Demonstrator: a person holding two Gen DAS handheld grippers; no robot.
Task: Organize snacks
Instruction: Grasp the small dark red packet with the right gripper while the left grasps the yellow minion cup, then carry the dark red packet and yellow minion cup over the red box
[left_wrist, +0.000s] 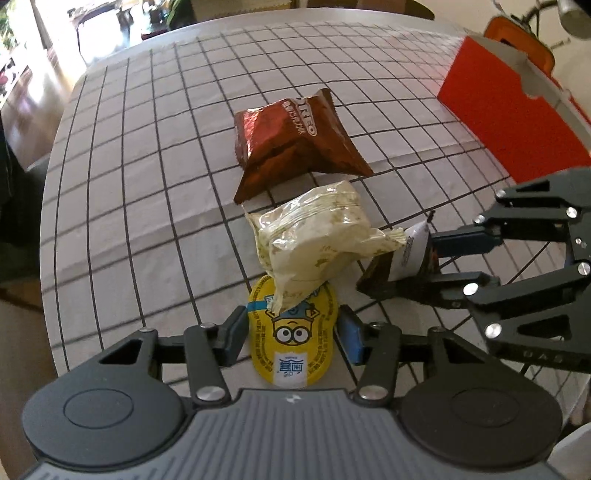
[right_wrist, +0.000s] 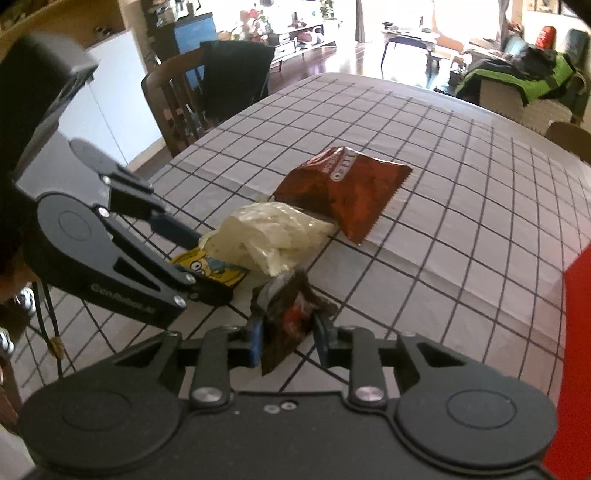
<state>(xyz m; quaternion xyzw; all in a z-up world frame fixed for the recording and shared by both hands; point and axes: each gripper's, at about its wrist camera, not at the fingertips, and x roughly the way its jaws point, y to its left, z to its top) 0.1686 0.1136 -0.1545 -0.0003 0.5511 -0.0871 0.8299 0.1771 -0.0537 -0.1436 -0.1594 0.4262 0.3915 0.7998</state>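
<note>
Gripping the dark snack wrapper (right_wrist: 286, 317) with my right gripper (right_wrist: 288, 341), fingers pinched on it to lift. My left gripper (left_wrist: 291, 334) straddles the yellow jelly cup (left_wrist: 293, 332), fingers seemingly touching its sides on the table (left_wrist: 147, 184).

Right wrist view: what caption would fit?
Right tongs pinch a dark snack wrapper beside a pale packet on the checked tablecloth.

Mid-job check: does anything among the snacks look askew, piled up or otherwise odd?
Yes. The cream packet lies tilted across the yellow jelly cup, covering its top, and touches the brown Oreo packet. Nothing looks spilled or torn.
</note>
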